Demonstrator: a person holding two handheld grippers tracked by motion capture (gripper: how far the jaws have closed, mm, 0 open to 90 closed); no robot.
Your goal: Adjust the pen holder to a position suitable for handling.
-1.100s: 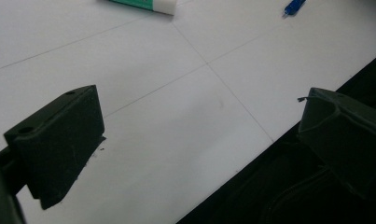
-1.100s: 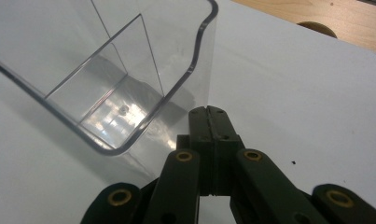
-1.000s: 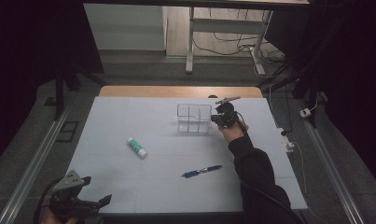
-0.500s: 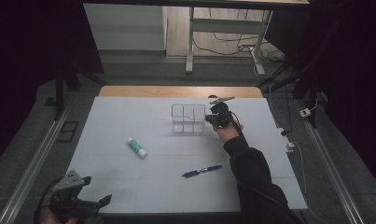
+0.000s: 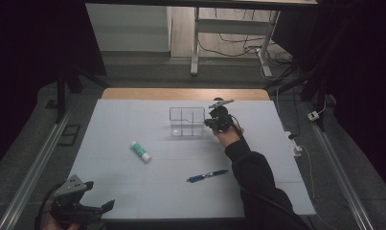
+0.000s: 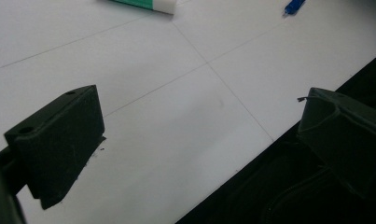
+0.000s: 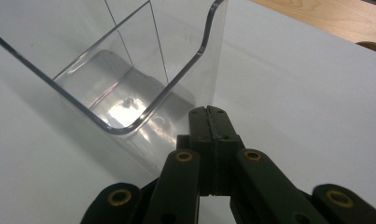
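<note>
A clear plastic organizer box point(image 5: 187, 122) with dividers stands at the table's far middle. My right gripper point(image 5: 209, 122) is at its right side. In the right gripper view the jaws point(image 7: 208, 112) are closed together, and the box's thin wall point(image 7: 218, 51) runs straight out of their seam. A green and white glue stick point(image 5: 140, 151) lies left of centre, and a blue pen point(image 5: 207, 176) lies nearer the front. My left gripper point(image 5: 98, 194) hovers open over the table's front left edge with nothing between its jaws point(image 6: 202, 116). The glue stick point(image 6: 143, 3) and the pen tip point(image 6: 294, 5) lie beyond it.
The white table top point(image 5: 133, 182) has a wooden strip point(image 5: 181, 93) along its far edge. Metal rails point(image 5: 32, 163) run down both sides. A white cable and plug point(image 5: 293, 141) sit off the right edge. A desk frame with cables point(image 5: 229, 38) stands behind.
My right gripper has moved left and the clear box has shifted left with it. The left gripper, glue stick and pen have stayed in place.
</note>
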